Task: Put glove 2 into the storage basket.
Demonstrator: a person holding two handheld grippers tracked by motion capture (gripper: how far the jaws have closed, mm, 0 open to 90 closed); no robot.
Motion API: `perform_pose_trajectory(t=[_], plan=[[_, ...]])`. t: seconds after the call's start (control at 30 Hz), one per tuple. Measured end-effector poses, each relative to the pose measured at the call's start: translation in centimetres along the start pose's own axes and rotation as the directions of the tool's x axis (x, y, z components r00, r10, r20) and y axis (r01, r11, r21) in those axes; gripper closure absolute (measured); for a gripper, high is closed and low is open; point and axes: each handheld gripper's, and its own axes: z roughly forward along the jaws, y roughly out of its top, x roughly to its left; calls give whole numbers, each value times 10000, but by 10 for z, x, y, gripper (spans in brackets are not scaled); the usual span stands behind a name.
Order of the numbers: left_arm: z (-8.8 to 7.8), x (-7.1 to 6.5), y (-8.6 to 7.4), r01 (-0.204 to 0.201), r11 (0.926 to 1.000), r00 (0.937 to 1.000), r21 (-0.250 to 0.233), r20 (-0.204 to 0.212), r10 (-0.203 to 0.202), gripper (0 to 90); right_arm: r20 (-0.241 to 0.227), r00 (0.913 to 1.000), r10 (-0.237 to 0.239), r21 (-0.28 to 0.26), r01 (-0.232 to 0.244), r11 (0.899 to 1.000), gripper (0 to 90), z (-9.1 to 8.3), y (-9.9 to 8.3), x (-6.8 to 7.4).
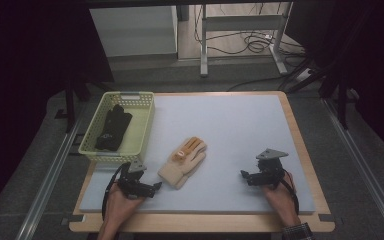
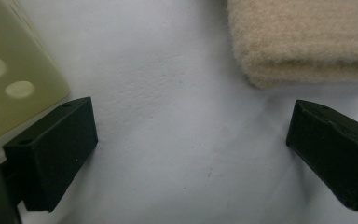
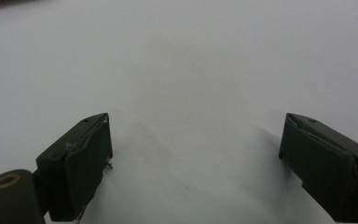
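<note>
While you are resting both hands near the front edge of the tabletop [image 1: 220, 120] in the high view, your left tongs [image 1: 156, 186] are sitting just beside the cuff of the beige glove [image 1: 184, 161], which is lying flat on the pale mat with its fingers pointing away from you and an orange patch across its upper part. Your right tongs [image 1: 243, 175] are lying well apart from that glove, over toward the right side, pointing left across bare mat. Left of the glove, the yellow-green basket [image 1: 145, 131] is standing at the tabletop's far left corner, and a black glove [image 1: 113, 127] is lying inside it.

Looking along the left gripper view, your left tongs [image 2: 191, 140] are standing wide with nothing between them but mat. The beige glove's [image 2: 303, 39] knitted cuff is lying just ahead of the right-hand jaw, apart from it, and a corner of the basket [image 2: 14, 79] is sitting just beyond the left-hand jaw.

Looking along the right gripper view, your right tongs [image 3: 196, 149] are standing wide too, holding nothing, with plain mat between and ahead of them.
</note>
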Motion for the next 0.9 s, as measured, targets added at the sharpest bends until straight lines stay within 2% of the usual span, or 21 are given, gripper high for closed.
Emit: perform_pose_trajectory(t=[0.2, 0.33, 0.47, 0.6, 0.67, 0.9], plan=[[-5, -1, 2, -135, 9996, 9998, 244, 123, 132, 40, 10, 10000, 14, 0, -14, 10000, 91, 0, 0, 0], [-11, -4, 4, -104, 9998, 9996, 150, 245, 100, 23, 18, 10000, 0, 1, 0, 10000, 91, 0, 0, 0], [-18, -6, 8, -42, 10000, 9983, 78, 579, 37, 19, 19, 10000, -2, 1, 1, 10000, 91, 0, 0, 0], [-22, -10, 14, -195, 9998, 9965, 101, 813, 186, 12, 27, 10000, -5, -2, 5, 10000, 91, 0, 0, 0], [-23, -16, 21, -423, 9991, 9947, 92, 945, 413, 2, 33, 10000, -15, 1, 15, 10000, 91, 0, 0, 1], [-17, -27, 45, -742, 9969, 9900, 259, 1219, 705, 0, 28, 10000, -15, -7, 15, 10000, 91, 0, 0, 0]])
